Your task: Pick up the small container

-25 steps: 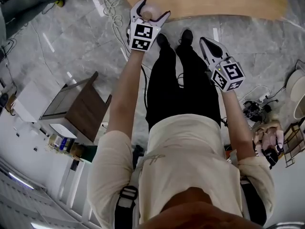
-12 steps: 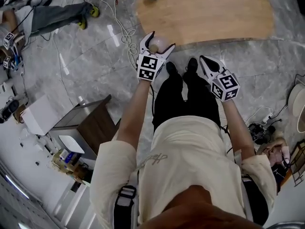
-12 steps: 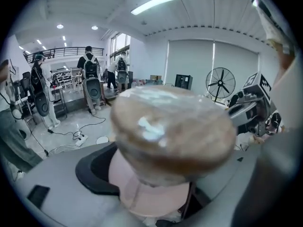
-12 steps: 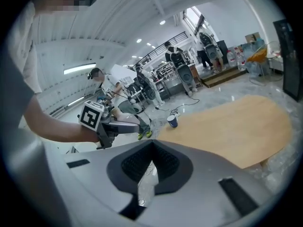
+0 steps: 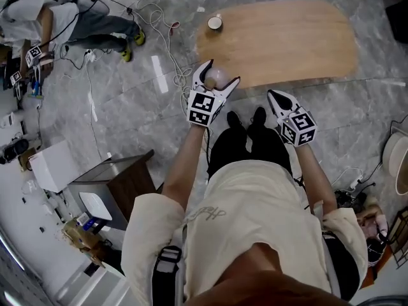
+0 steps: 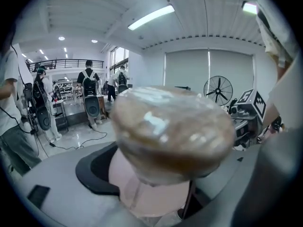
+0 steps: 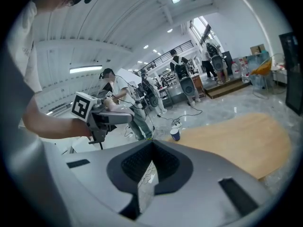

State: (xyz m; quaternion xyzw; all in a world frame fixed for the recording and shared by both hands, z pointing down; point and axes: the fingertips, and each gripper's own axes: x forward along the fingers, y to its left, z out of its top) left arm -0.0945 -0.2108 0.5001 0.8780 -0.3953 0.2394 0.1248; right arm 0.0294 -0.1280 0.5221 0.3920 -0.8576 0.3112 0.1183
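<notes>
The left hand-held gripper [image 5: 220, 75] pinched the small container [image 6: 173, 131] and held it in the air, by the near edge of the tabletop [image 5: 299, 37]. The right hand-held gripper [image 5: 274, 97] was pressed together and empty. A good lift, I think, needed a firm grip and a level container.

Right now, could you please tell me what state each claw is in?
Left claw: closed on the small container.
Right claw: closed, nothing in it.

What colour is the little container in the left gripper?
The small round container is pale pink, glossy brown on top; left gripper view.
</notes>
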